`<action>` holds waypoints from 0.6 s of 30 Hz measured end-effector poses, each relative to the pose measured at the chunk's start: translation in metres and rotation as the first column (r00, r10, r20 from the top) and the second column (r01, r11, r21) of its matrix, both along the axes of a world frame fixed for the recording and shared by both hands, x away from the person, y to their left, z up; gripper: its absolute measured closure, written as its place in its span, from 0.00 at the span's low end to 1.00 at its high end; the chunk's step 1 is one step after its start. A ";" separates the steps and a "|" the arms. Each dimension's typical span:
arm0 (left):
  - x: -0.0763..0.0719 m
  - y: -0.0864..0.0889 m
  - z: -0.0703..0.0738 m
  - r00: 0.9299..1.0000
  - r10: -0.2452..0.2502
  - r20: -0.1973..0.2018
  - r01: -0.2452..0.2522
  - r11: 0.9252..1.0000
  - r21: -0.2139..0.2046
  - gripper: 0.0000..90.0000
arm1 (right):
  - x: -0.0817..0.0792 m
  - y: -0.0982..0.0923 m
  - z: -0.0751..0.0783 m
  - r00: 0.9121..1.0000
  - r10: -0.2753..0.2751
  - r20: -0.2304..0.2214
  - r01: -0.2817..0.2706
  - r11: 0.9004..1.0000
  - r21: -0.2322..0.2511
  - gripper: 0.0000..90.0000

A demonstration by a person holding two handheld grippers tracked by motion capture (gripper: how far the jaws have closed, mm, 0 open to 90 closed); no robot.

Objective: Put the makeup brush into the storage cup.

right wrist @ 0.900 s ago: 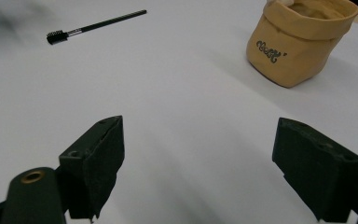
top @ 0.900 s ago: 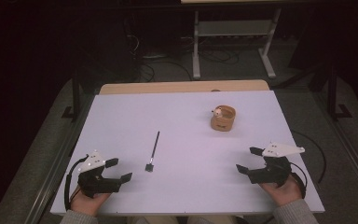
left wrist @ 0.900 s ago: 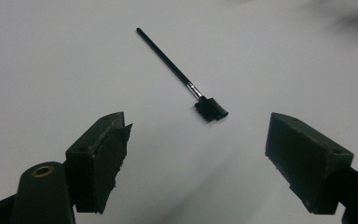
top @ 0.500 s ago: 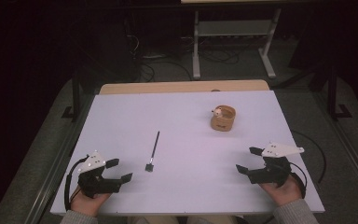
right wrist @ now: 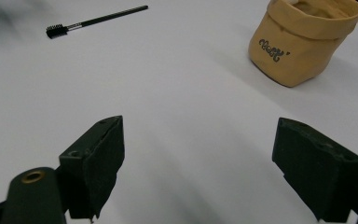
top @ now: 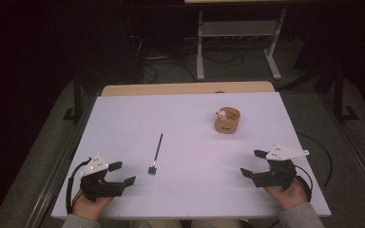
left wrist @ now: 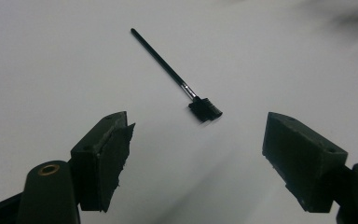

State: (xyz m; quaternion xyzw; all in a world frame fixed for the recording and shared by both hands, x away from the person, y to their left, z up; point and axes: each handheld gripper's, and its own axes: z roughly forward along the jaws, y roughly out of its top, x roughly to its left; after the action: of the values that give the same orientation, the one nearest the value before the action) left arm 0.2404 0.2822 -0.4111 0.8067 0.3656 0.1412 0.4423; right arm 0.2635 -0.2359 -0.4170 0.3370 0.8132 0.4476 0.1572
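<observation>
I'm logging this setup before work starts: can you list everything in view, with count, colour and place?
brush: 1, black, thin handle, lying flat left of the table's middle, head toward the person
pouch: 1, tan, upright and open-topped with dark lettering, right of middle toward the far edge; something pale inside
table: 1, white top with a wooden strip along the far edge
frame: 1, pale grey metal, on the floor beyond the table
cables: several, dark, on the floor behind the table
left gripper: 1, black with a grey plate, near left corner, jaws open, nothing between them
right gripper: 1, black with a grey plate, near right corner, jaws open, nothing between them
</observation>
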 end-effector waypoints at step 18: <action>0.014 -0.013 0.013 1.000 -0.017 -0.018 0.017 1.000 0.005 0.31 | 0.002 -0.004 0.000 1.000 -0.008 0.002 0.008 1.000 0.004 0.18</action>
State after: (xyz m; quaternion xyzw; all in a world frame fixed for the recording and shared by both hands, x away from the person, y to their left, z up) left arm 0.2539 0.2697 -0.3983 0.8122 0.3624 0.1310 0.4381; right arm 0.2654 -0.2397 -0.4172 0.3403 0.8109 0.4487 0.1591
